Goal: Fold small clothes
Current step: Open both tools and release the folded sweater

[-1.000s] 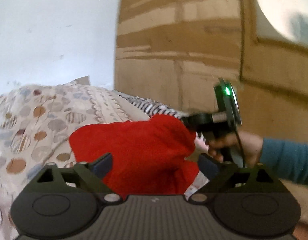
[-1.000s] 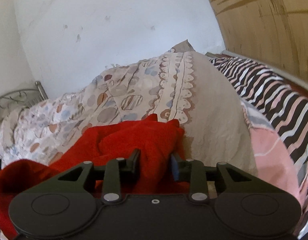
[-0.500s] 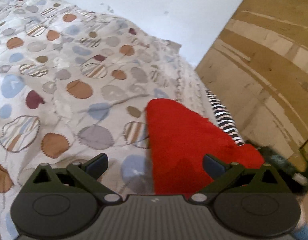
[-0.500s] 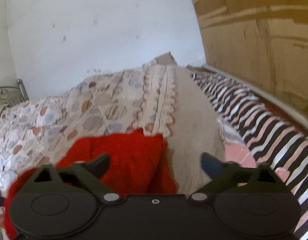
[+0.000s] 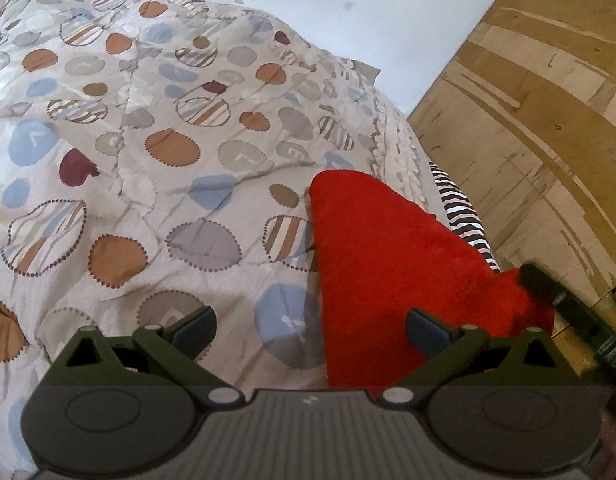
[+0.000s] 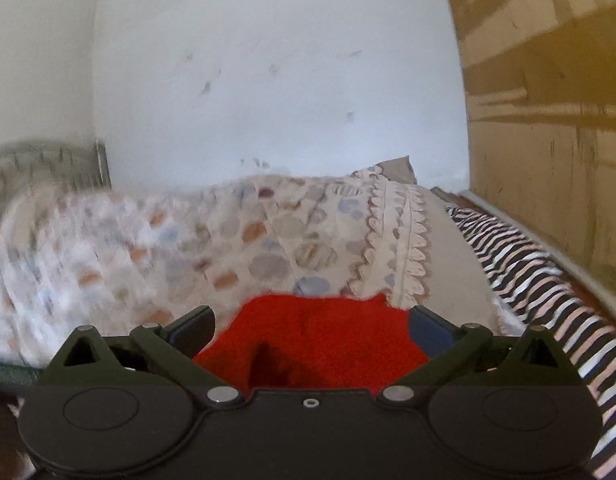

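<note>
A small red fuzzy garment [image 5: 392, 264] lies on the patterned bedspread [image 5: 147, 168], near its right edge. My left gripper [image 5: 310, 326] is open above the garment's left edge, holding nothing. In the right wrist view the same red garment [image 6: 320, 340] lies below and between the jaws of my right gripper [image 6: 310, 326], which is open and empty. The right gripper's dark body [image 5: 568, 312] shows at the garment's far right corner in the left wrist view.
The bedspread [image 6: 227, 240] has coloured dots and a scalloped border. A zebra-striped sheet [image 6: 528, 272] runs along the right side beside a wooden board wall [image 6: 548, 120]. A white wall [image 6: 267, 80] stands behind, and a metal bed frame [image 6: 47, 160] at the left.
My right gripper has opened and let go of the red garment. The garment has dropped flat onto the bedspread. My left gripper has tilted down over the bed.
</note>
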{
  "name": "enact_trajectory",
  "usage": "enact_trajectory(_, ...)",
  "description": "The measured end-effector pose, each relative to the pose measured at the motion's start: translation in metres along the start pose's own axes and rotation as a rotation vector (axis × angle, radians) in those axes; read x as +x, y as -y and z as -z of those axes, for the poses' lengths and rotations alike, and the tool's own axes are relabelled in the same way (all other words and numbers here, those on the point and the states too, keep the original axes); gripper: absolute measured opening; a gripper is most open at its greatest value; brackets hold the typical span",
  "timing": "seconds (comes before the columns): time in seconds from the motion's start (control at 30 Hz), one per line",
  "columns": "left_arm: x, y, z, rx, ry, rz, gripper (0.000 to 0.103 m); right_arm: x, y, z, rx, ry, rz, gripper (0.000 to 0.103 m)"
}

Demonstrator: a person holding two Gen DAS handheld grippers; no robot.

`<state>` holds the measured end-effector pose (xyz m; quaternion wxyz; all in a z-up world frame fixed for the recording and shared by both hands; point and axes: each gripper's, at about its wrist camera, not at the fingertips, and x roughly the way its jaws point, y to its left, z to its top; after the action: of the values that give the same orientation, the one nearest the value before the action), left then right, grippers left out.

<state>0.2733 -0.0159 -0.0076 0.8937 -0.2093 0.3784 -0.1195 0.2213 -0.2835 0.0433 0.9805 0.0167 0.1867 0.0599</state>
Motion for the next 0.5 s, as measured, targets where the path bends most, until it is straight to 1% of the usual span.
enact_trajectory(0.07,-0.002,-0.002,0.001,0.003,0.005,-0.004,0.102,0.0,-0.007,0.014,-0.072,-0.011,0.064,0.102)
enact_trajectory(0.13,-0.003,-0.001,0.002,0.021,0.018,0.002,0.102,-0.002,-0.01,0.033,-0.127,-0.015,0.109,0.102)
enact_trajectory(0.23,-0.005,0.006,0.002,0.094,0.053,0.046,0.102,-0.009,-0.008,0.062,-0.168,0.0,0.175,0.102)
enact_trajectory(0.33,-0.003,0.018,0.002,0.147,0.067,0.093,0.102,-0.016,-0.002,0.083,-0.132,0.028,0.215,0.102)
enact_trajectory(0.4,0.003,0.024,0.003,0.164,0.061,0.124,0.102,-0.016,0.002,0.092,-0.095,0.038,0.222,0.102)
enact_trajectory(0.5,0.02,0.026,0.008,0.166,0.01,0.113,0.103,-0.016,0.011,0.101,-0.004,0.046,0.204,0.102)
